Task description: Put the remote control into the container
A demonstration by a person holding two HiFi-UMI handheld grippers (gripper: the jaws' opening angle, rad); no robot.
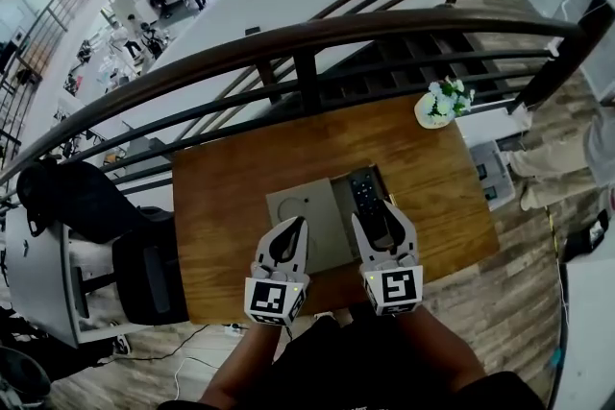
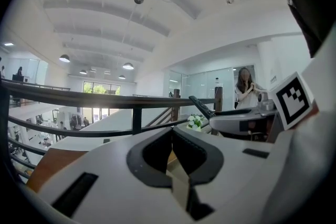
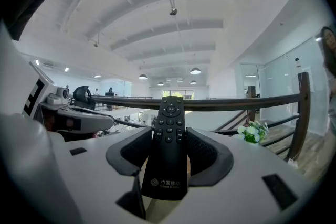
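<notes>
Remote control [image 3: 168, 165], clamped in the right hand-held gripper [image 3: 168, 135], should go down level into the container [image 1: 300, 206]; left hand-held gripper [image 2: 171, 132] is closed and empty.

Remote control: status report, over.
Left gripper shut, empty. Right gripper shut on remote control. Remote control over container, not yet released. Nothing in the way.

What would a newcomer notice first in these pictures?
The black remote control, clamped between the right gripper's jaws, held over the open grey container on the wooden table. Next come the left gripper beside it, shut and empty, and the white flowers at the table's far right corner by the dark railing.
</notes>
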